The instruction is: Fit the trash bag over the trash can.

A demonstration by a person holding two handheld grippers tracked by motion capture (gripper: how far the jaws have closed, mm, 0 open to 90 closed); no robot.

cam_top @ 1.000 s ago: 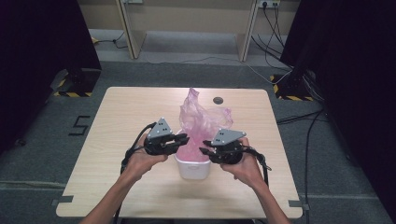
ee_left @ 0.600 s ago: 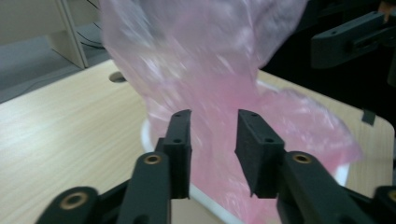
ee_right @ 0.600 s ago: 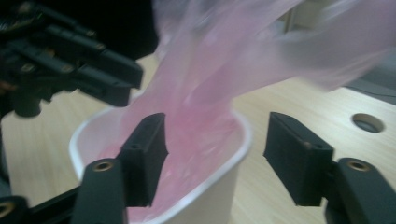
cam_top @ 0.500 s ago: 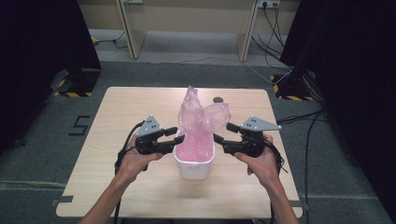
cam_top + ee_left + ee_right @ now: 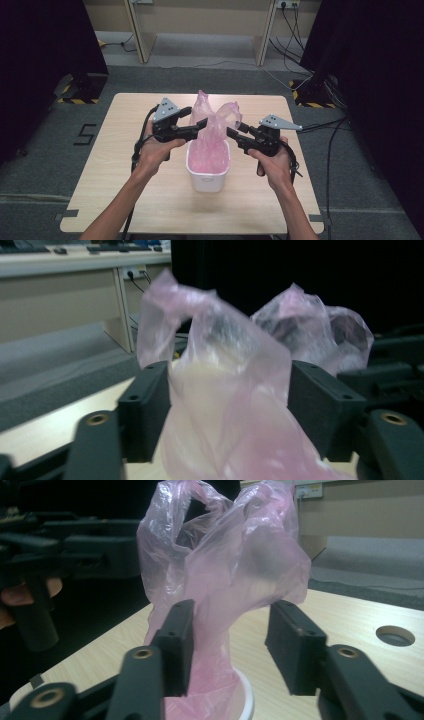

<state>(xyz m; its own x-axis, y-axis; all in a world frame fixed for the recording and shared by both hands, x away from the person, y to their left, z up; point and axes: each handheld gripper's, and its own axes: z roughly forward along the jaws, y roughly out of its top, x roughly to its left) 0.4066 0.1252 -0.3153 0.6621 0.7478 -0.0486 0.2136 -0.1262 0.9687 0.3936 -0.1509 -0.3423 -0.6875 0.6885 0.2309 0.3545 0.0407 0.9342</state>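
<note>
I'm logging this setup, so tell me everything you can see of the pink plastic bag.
The pink plastic bag is thin, translucent and crinkled. Its lower part sits inside the small white bin on the wooden table; its top stands upright above the rim in two handle loops. It lies between the jaws of both the left gripper and the right gripper.

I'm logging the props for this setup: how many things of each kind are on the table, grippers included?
Pink plastic bag: 1
White bin: 1
Grippers: 2, the left gripper and the right gripper
Total: 4
</note>
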